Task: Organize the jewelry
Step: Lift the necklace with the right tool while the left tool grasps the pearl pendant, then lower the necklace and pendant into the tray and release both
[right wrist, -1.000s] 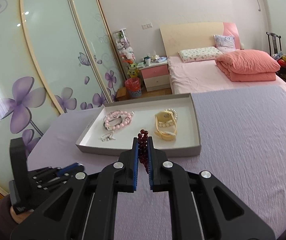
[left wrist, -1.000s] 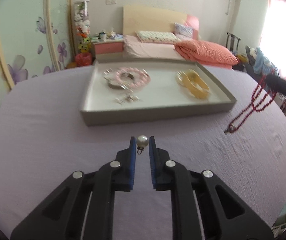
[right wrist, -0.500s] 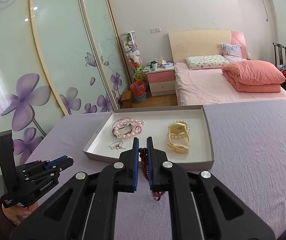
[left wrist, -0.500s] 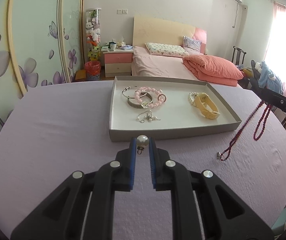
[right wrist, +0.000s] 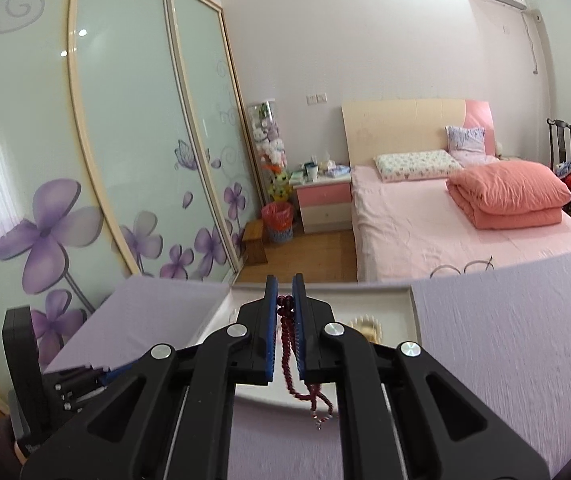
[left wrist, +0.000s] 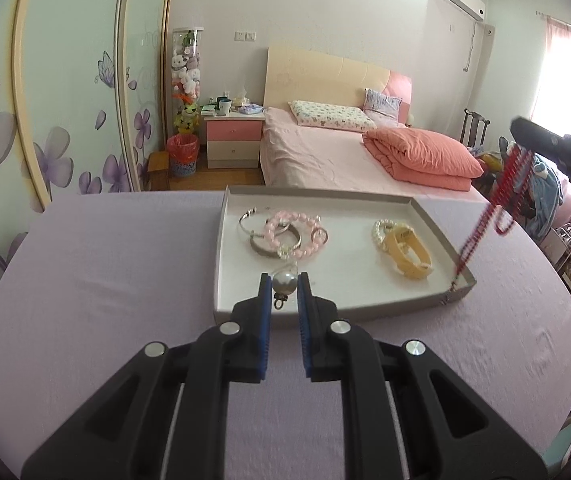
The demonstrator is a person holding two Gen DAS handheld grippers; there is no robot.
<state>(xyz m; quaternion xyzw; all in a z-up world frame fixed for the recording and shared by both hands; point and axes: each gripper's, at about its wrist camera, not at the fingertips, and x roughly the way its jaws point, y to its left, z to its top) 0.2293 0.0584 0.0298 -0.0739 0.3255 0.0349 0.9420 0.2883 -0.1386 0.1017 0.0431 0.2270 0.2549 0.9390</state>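
With both hands raised since a second ago, my left gripper (left wrist: 284,282) pinches the round white pearl pendant (left wrist: 284,281) above the shallow grey tray's (left wrist: 221,240) near edge; my right gripper (right wrist: 284,291) clamps the dangling dark-red bead necklace (right wrist: 288,332). Placement looks next.

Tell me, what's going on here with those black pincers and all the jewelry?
A person is sorting jewelry with a hand-held gripper in each hand. The left gripper pinches a pearl in front of a tray on the purple table. The right gripper holds up red beads, which dangle over the tray's corner. The tray already holds bracelets and a yellow watch.
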